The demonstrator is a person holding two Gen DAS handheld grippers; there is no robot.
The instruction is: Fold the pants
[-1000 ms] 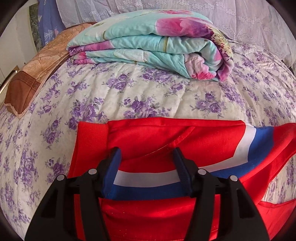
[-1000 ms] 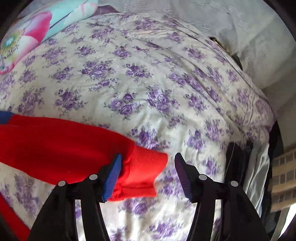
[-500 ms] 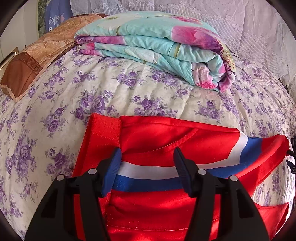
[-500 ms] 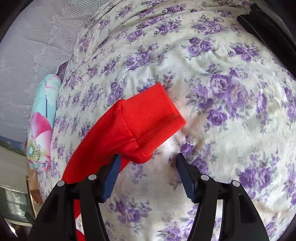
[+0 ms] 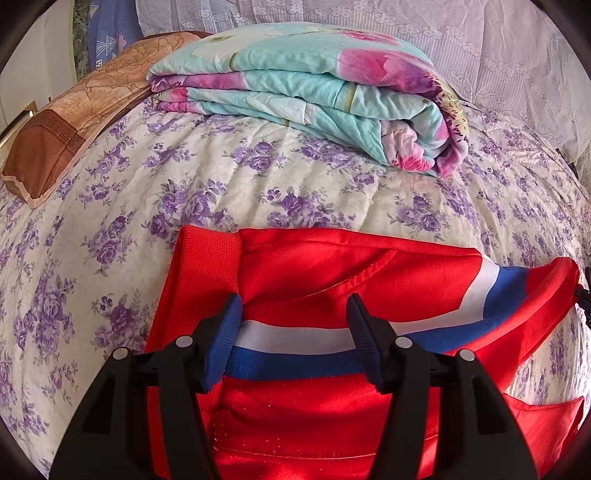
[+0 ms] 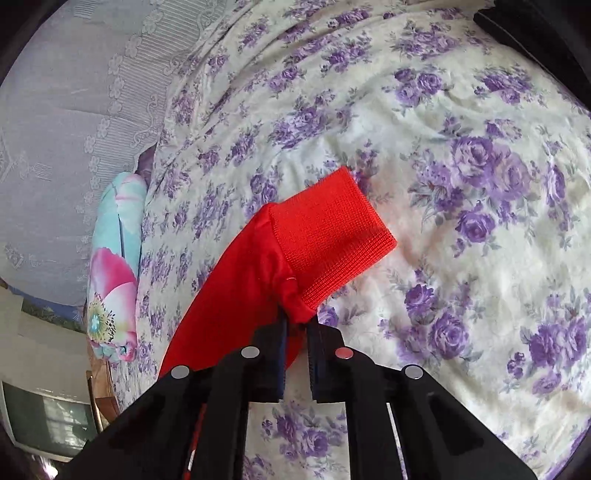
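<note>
Red pants (image 5: 332, 273) with a white and blue stripe lie folded lengthwise on the floral bedspread (image 5: 258, 184), waistband at the left. My left gripper (image 5: 293, 321) is open and hovers just over the stripe near the waist. In the right wrist view my right gripper (image 6: 295, 325) is shut on the pants leg (image 6: 236, 295) just behind the ribbed ankle cuff (image 6: 332, 236), and lifts it off the bedspread (image 6: 461, 166).
A folded turquoise and pink quilt (image 5: 314, 103) lies at the back of the bed, with a brown pillow (image 5: 66, 122) at the far left. A lace curtain (image 5: 480, 55) hangs behind. A dark bed edge (image 6: 535, 33) shows at the upper right.
My right gripper has closed on the pants leg by the cuff and raised it. My left gripper stayed open and drew back slightly over the waist.
</note>
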